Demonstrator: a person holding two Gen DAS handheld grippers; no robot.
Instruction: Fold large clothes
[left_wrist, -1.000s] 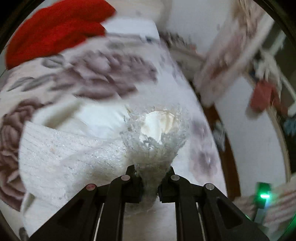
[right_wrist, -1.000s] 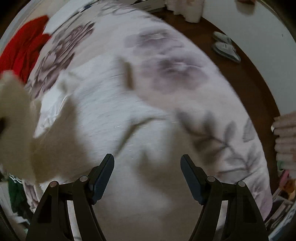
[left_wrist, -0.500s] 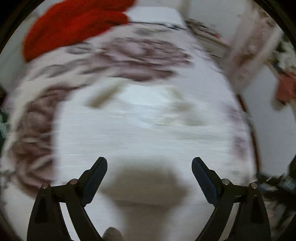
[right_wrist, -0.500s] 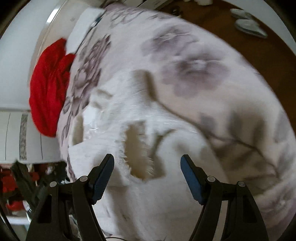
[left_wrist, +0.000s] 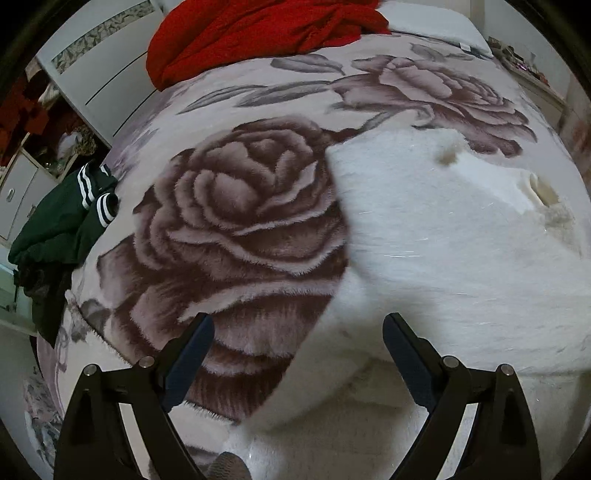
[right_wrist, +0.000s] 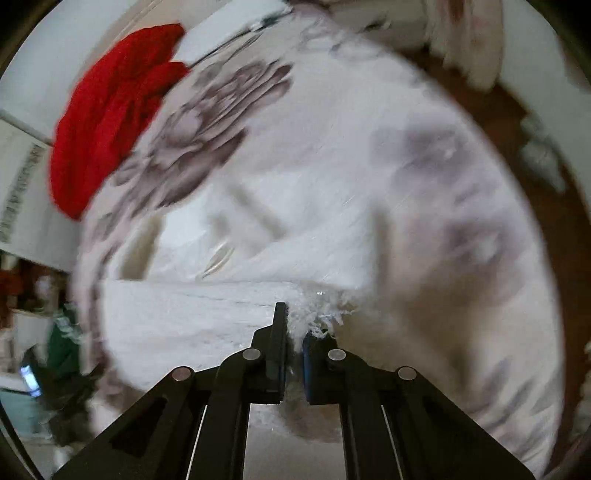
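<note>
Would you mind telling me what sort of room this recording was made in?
Most likely a bedroom: a bed covered by a rose-print blanket, a red garment heaped near its head, and white cabinets beside it.

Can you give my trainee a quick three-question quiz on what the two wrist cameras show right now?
1. True or false: the left gripper is clamped on the white fluffy garment.
2. Multiple choice: what is the right gripper shut on? A) the red garment B) the white fluffy garment's fringed edge C) the green striped garment
3. Fill in: the white garment lies on a blanket printed with large ____.

Key
1. False: its jaws stand wide open above the cloth.
2. B.
3. Roses.
</note>
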